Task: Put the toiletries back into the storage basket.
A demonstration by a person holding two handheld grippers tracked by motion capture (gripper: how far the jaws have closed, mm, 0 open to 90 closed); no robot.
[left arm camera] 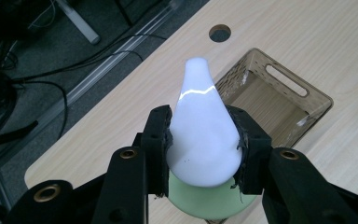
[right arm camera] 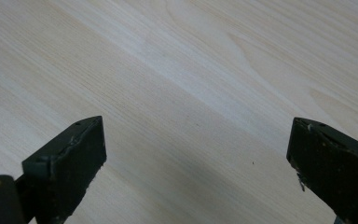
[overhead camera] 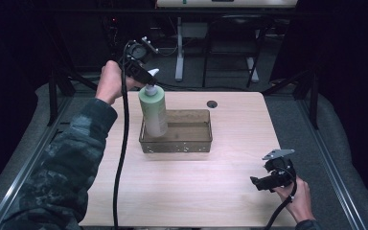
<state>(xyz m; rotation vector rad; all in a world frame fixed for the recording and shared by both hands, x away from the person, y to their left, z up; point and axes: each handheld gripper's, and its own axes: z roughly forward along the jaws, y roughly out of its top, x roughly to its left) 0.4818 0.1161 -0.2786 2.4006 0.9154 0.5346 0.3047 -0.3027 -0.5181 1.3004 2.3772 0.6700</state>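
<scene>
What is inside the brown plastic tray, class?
The green pump bottle stands in the left end of the tray, its white pump head clamped by the left tool. The rest shows bare tray floor. The bottle hides the floor beneath it.

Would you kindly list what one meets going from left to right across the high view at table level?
Left hand → left gripper clamped on the pump head of the green bottle → clear tray → right gripper → right hand.
</scene>
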